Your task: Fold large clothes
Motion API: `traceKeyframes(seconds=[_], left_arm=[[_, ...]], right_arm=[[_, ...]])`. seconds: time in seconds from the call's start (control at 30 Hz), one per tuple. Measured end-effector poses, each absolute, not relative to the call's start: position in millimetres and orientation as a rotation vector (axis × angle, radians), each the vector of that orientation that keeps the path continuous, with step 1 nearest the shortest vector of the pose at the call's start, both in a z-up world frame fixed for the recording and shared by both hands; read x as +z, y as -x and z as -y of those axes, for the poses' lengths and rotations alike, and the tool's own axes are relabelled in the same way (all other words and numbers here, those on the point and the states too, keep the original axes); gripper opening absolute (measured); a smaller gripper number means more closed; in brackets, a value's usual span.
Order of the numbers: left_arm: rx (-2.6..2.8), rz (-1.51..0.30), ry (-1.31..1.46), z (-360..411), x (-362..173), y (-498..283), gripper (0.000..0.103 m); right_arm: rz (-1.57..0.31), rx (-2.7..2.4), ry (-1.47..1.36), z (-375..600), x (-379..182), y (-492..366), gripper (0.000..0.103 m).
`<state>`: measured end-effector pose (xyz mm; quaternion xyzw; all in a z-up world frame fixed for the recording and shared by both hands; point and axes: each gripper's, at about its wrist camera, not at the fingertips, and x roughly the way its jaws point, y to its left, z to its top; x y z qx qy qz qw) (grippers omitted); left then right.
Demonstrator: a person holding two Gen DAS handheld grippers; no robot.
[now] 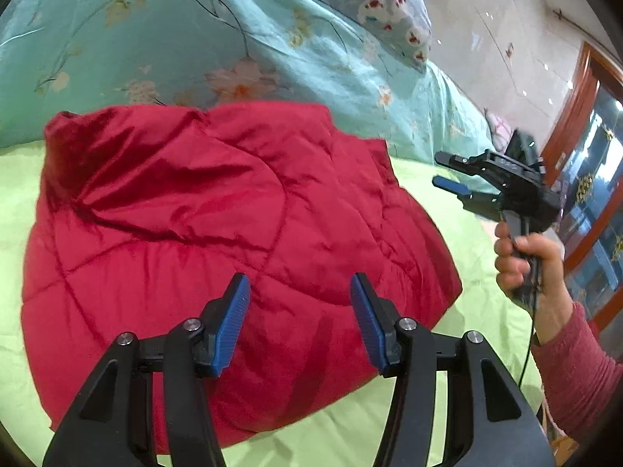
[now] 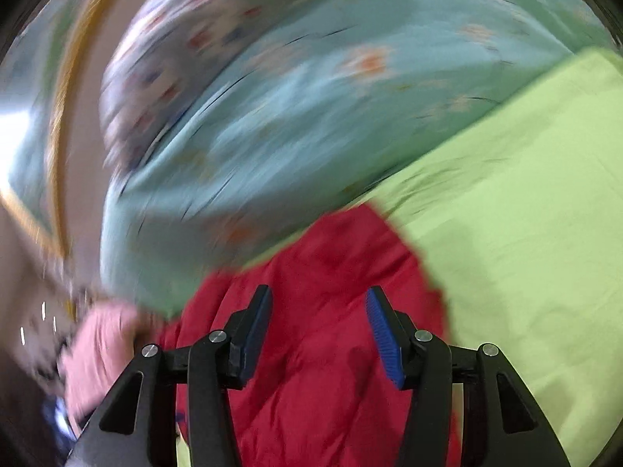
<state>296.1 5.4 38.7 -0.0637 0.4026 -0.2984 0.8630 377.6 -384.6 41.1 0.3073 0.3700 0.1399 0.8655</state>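
Jacket [image 1: 218, 241] folded in a bundle mid-bed, on the green sheet [image 1: 447, 401], far edge against the quilt [image 1: 194, 39].
Left gripper [image 1: 300, 323] and right gripper [image 2: 317, 334] both wide open, empty, above it. Risk: puffy fabric springs open, slick shell slips if pinched shallow.

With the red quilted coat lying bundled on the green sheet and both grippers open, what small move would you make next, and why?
Probably lower the left gripper onto the red coat's near edge and close on it. Its jaws stand open just above the fabric, holding nothing, while the right gripper hangs open off the coat's side, above the green sheet.
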Motion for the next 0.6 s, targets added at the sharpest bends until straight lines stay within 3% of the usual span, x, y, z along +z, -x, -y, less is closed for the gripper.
traceKeyframes(seconds=[0.27,0.47,0.6], left_arm=[[-0.566,-0.855,0.044,10,28,-303,0.052],[-0.436,-0.937,-0.029,17,-5,-348,0.052],[-0.367,-0.945,-0.039,9,-13,-379,0.048]], right_arm=[[-0.772,0.468,-0.186,273,31,-336,0.052],[-0.833,0.388,0.087,224,-4,-361,0.051],[-0.87,0.317,0.093,228,-23,-400,0.051]])
